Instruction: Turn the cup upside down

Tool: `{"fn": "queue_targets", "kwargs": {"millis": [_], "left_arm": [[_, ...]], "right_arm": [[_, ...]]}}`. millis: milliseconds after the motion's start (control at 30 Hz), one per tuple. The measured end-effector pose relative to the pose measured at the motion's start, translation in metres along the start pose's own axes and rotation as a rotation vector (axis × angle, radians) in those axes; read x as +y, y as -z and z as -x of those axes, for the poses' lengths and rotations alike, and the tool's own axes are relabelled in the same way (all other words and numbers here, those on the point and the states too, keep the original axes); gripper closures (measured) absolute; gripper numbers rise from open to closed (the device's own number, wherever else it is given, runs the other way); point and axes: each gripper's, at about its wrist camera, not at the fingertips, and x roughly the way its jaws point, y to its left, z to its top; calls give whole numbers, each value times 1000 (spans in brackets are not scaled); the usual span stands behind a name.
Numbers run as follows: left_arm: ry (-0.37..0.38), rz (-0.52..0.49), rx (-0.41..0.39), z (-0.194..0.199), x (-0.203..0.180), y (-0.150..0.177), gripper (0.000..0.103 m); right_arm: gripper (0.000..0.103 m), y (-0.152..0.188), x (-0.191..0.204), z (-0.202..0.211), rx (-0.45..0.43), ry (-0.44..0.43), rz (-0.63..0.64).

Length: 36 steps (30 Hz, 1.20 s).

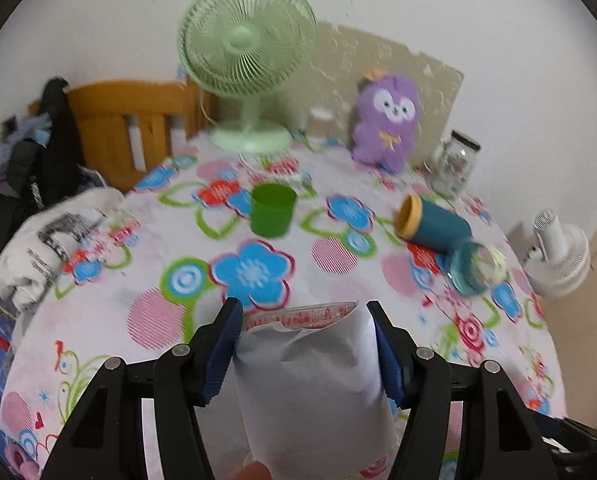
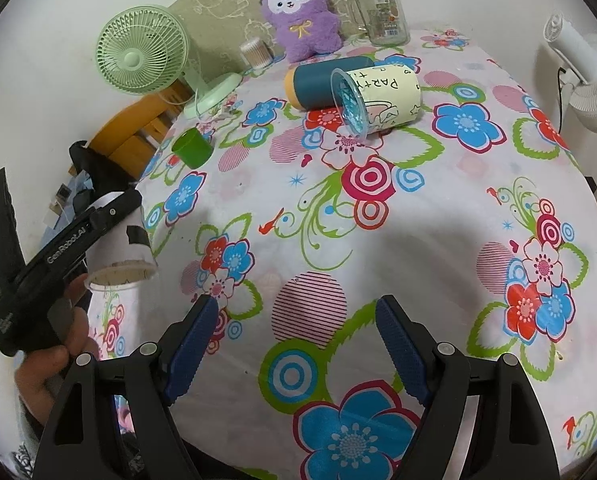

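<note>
Gripping a white paper-wrapped cup [image 1: 306, 372] between its blue ribbed pads, the left tool [image 1: 304, 316] holds it off the worktop's [image 2: 378, 240] near-left edge, rim tilted down in the right view. A green plastic cup [image 1: 273, 215] stands upright mid-cloth. Open flowered cloth lies ahead of the right tool [image 2: 297, 312], its jaws spread wide on nothing. Farther right, a teal cylinder [image 2: 322, 82] and clear tumbler [image 2: 348, 100] lie tipped; motion blur softens the left view.

Tablecloth [image 2: 438, 240] open ahead — green cup [image 2: 191, 147], lying cups [image 2: 378, 98] farther back.
</note>
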Motion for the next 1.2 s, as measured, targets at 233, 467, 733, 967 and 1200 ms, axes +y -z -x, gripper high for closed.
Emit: {"fn": "queue_targets", "kwargs": {"millis": [233,467,733,967,1200], "left_arm": [[-92,-74,-72,-6,-7,14,39],[-121,-95,-88,-10,-9,26,39],[-98,-72,-44,-10,-4,35,39],[-42,-53,-7,-2,2,30,37],[102,41,241,-19,12,26,15]], "right_arm": [[20,2,4,1,-9,2,23],[20,5,11,-1,-5,8,50],[20,6,15,-5,0,6,57],[20,7,19,-8,8,-1,70],[20,7,14,-8,6,1,57]]}}
